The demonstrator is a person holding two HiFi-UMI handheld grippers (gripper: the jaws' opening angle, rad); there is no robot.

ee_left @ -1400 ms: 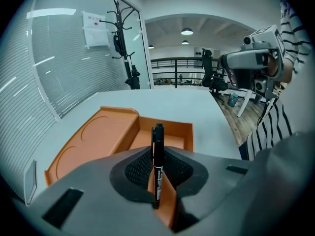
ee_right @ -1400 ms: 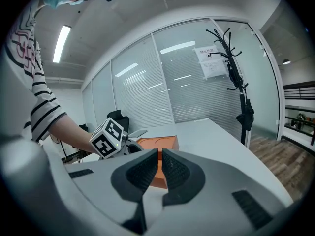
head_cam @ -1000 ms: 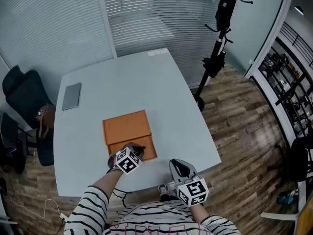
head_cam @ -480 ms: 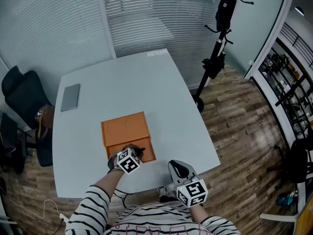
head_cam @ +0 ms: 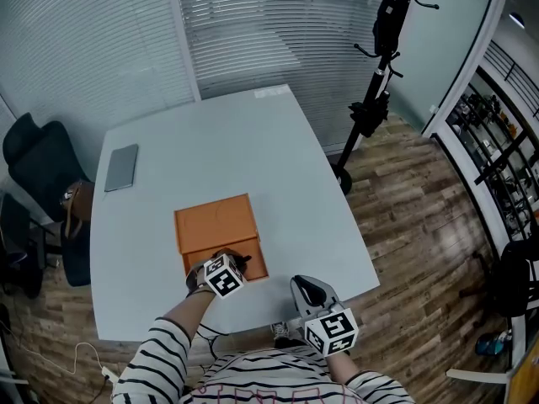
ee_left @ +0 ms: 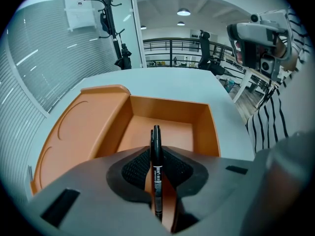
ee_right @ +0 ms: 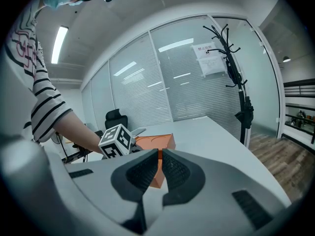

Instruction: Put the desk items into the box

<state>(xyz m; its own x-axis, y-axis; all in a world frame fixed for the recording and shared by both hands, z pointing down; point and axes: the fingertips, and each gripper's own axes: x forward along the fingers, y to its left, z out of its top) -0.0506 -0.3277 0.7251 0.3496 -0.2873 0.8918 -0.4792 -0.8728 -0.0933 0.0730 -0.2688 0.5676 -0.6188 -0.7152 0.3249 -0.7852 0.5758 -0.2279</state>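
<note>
My left gripper [ee_left: 156, 167] is clamped on a black pen [ee_left: 156, 140] and aims it over the near wall of the open orange box [ee_left: 172, 128], ready to drop it inside. The lid [ee_left: 81, 127] lies flat alongside. My right gripper [ee_right: 160, 170], pressed together on nothing, sits back near the desk [head_cam: 253, 141] edge, out of the way. A flat grey item [head_cam: 123, 167], perhaps a notebook, lies well apart
</note>
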